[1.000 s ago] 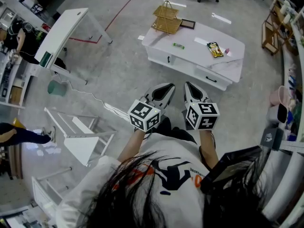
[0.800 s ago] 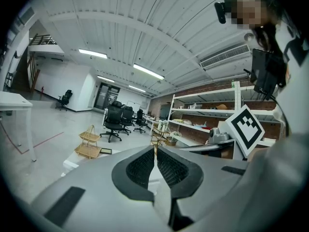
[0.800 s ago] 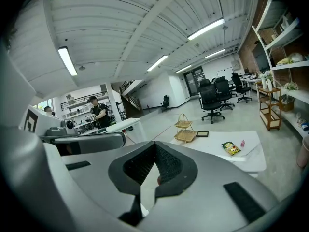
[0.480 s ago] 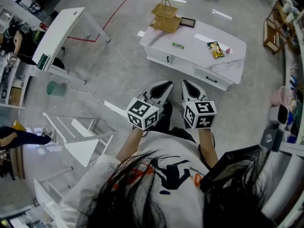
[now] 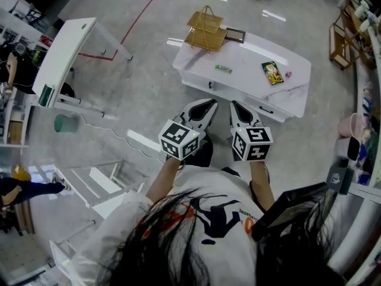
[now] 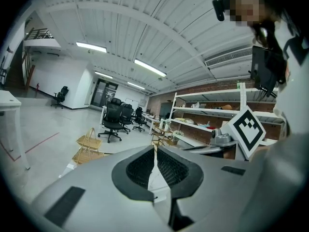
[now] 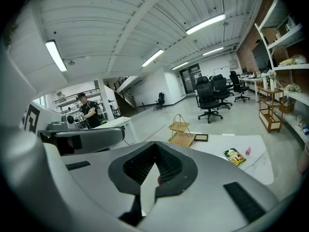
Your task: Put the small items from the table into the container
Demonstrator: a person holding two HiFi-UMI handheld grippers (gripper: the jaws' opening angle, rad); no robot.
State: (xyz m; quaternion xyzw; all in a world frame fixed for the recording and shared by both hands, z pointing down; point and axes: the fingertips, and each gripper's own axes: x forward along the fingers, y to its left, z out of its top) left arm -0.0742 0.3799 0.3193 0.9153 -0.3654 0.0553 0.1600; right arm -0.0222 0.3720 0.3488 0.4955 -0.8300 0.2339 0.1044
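small items lie scattered on the low white marble-look table with dark-handled drawers, which stands on the pale grey floor at the far side of the scene. a slim green wrapped bar lies left of the table's middle. a flat yellow-and-green snack packet with bright print lies farther right, slightly askew. a tiny pink piece sits just beside that packet on its right, not touching it and too small to make out further. at the table's far left corner stands the two-tier tan woven basket with a tall hooped handle, its lower tray wider than the upper one. a dark rectangular picture frame lies flat just to the basket's right. the left gripper and the right gripper are held side by side at the near side of the table, well apart from it, both pointing toward its near edge. the left gripper's own view shows its jaws clenched tip to tip with nothing between them, and the right gripper's jaws are likewise pressed together and empty. neither gripper touches any of the items.
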